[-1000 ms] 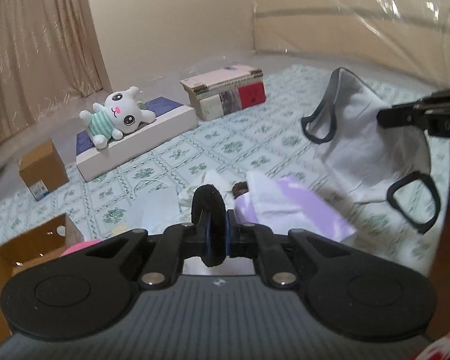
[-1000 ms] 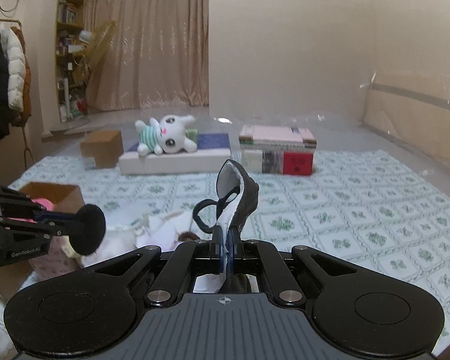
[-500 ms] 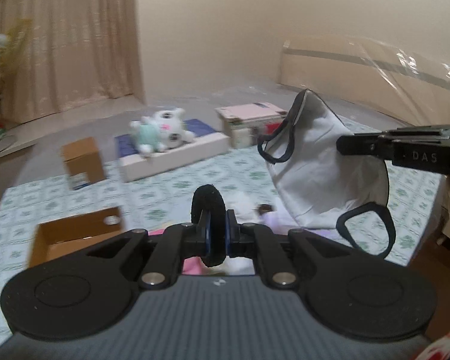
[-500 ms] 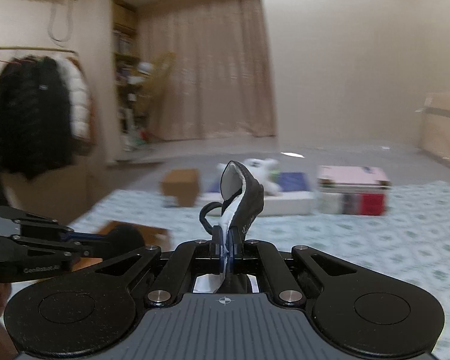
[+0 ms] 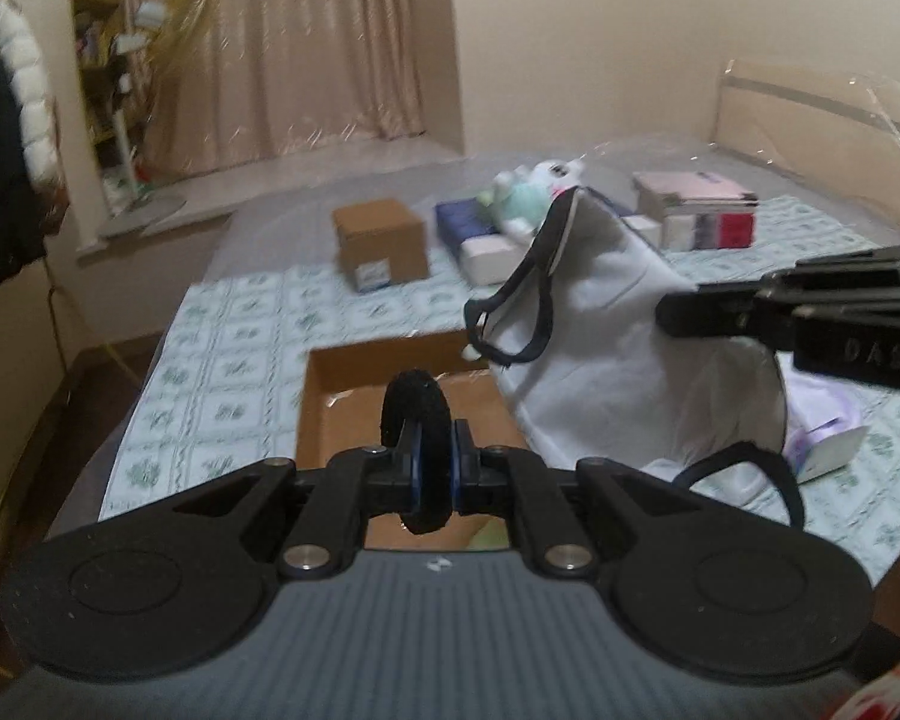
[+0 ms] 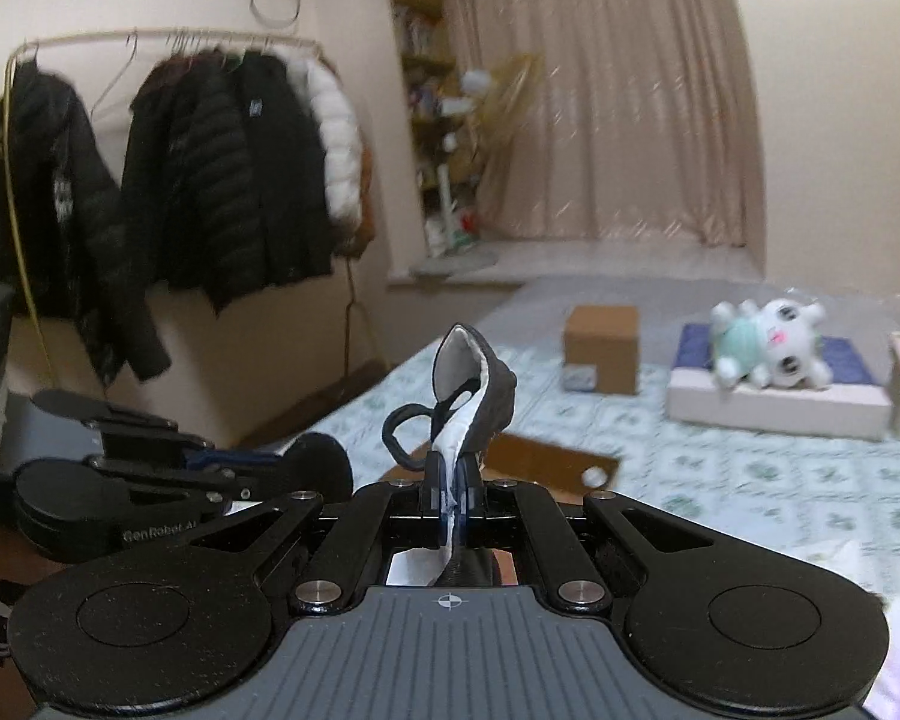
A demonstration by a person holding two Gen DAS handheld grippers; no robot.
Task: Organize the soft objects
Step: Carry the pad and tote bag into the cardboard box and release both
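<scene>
The left hand-held gripper (image 5: 431,468) is clamped on a round black pad (image 5: 415,420), which stands on edge between its two fingers and pokes up above them. Directly ahead of and below it sits an open cardboard box (image 5: 354,372) on the patterned bed cover (image 5: 234,324).

The right hand-held gripper (image 6: 449,495) is pinched narrow on a face mask (image 6: 471,384) — white on the inside, dark outside, with black ear loops. In the left wrist view the mask hangs from the right gripper's fingertips (image 5: 690,312), just to the right of the left gripper and beside the box's right edge; whether it touches the box cannot be told. In the right wrist view, the left gripper with its black pad lies just to the left of the right one.

Farther ahead of both grippers, on the bed: a small closed cardboard box (image 5: 381,246), a plush toy (image 6: 765,348) lying on a flat white box (image 6: 774,405), and a stack of books (image 5: 699,219). To the right of the left gripper, behind the mask, lies a lavender and white cloth (image 5: 822,426). Well off to the left of the right gripper, dark jackets (image 6: 210,192) hang on a rail — a curtain (image 6: 618,96) covers the far window.
</scene>
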